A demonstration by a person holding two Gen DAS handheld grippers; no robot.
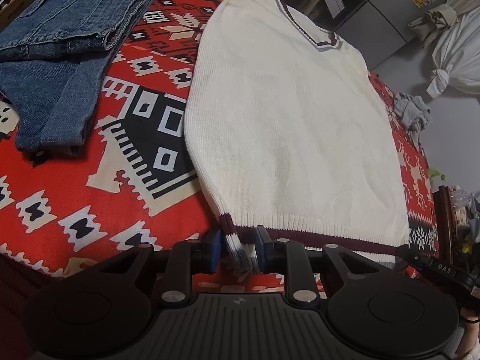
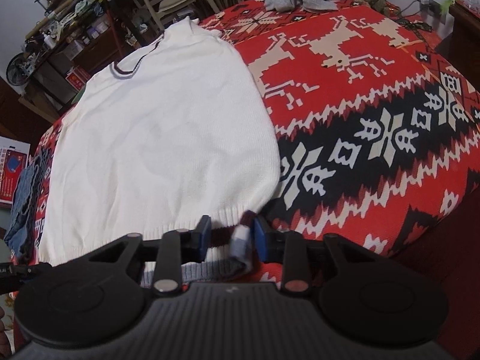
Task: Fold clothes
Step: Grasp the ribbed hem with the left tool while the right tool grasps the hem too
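White sweater (image 1: 285,126) flat on red patterned blanket (image 1: 90,204) ahead of both claws, left claw (image 1: 237,250) pinching hem corner, right claw (image 2: 231,240) clamped on other hem corner, folded jeans (image 1: 60,45) far-left of left claw

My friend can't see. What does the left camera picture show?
A white sweater lies flat on a red patterned blanket, and the left claw is around its striped bottom corner. Folded blue jeans lie to the left.

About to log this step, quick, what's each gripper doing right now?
Left gripper: closing on the white sweater at its hem corner.
Right gripper: same, other hem corner.
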